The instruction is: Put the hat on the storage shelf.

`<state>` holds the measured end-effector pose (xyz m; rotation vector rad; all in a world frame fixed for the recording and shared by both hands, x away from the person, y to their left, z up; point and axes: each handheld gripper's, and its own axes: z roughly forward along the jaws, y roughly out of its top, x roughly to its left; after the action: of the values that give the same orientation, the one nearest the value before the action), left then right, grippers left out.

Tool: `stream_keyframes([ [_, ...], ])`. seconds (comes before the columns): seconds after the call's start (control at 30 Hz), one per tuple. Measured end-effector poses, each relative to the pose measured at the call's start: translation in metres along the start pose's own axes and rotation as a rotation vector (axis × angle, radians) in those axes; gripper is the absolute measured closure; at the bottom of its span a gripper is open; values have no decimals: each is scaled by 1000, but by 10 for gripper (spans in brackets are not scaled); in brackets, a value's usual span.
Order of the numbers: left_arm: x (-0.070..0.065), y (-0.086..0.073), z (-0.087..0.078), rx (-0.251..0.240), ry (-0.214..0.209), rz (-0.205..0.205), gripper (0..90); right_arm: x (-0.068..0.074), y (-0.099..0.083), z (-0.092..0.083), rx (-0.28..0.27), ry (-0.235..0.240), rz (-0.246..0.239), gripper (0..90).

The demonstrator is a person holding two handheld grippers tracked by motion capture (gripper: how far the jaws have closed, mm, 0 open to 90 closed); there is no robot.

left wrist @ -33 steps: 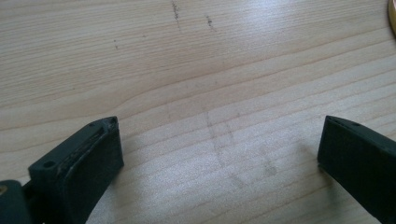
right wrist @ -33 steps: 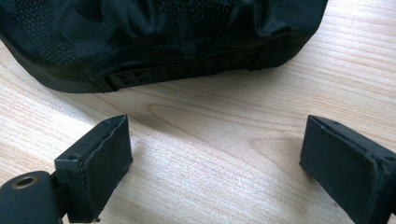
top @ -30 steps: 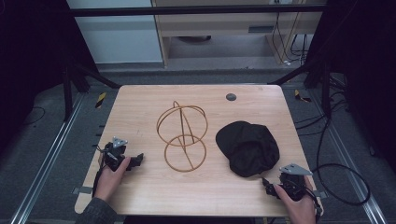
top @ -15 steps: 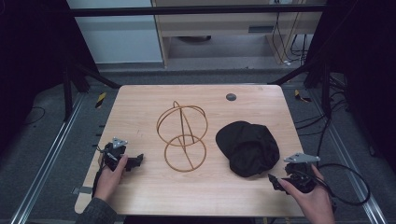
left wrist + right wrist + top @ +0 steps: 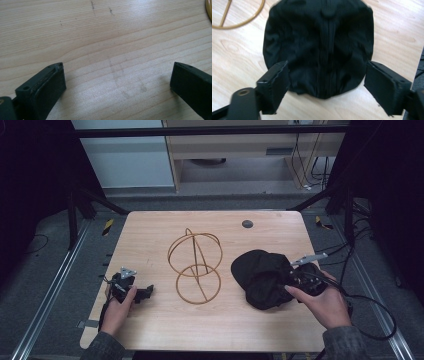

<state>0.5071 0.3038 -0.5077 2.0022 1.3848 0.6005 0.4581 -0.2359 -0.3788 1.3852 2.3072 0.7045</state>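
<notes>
The black cap (image 5: 262,277) lies on the right half of the wooden surface (image 5: 150,245), crown up, a little way right of the gold wire stand (image 5: 195,267) and not touching it. In the right gripper view the cap (image 5: 319,47) shows its top button near the far end, and its ribbed seams run straight away from the camera, so its long axis lies along the gripper's own line of sight. The near edge is gathered and rounded. Which end carries the brim cannot be told from these pictures.

The right gripper (image 5: 292,281) is at the cap's right edge in the high view, held by the person's right hand (image 5: 325,305). Its jaws have just been closing, yet they stand spread, one on each side of the cap's near end (image 5: 325,82); the pads sit beside the fabric, with no visible pinch.

The left gripper (image 5: 145,293) rests low at the surface's left front, well apart from the cap, in the left hand (image 5: 117,307). Its jaws are spread wide over bare wood (image 5: 117,80), with nothing between them, and a sliver of the gold ring shows at the upper right corner.
</notes>
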Motion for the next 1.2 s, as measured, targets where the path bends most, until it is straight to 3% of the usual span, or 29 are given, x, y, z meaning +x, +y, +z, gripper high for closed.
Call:
stream_keyframes([
  [0.17, 0, 0, 0, 0, 0, 0, 0, -3, 18, 13, 41, 16, 4, 279],
  [0.4, 0, 0, 0, 0, 0, 1, 0, -10, 25, 27, 70, 45, 32, 381],
  [0.67, 0, 0, 0, 3, 1, 1, 0, -13, 35, 36, 113, 73, 27, 477],
  [0.97, 0, 0, 0, 3, 0, 1, 0, -18, 40, 47, 149, 117, 18, 749],
  [1.2, -1, 0, 0, 2, 0, 1, 0, -19, 40, 46, 149, 122, 15, 816],
])
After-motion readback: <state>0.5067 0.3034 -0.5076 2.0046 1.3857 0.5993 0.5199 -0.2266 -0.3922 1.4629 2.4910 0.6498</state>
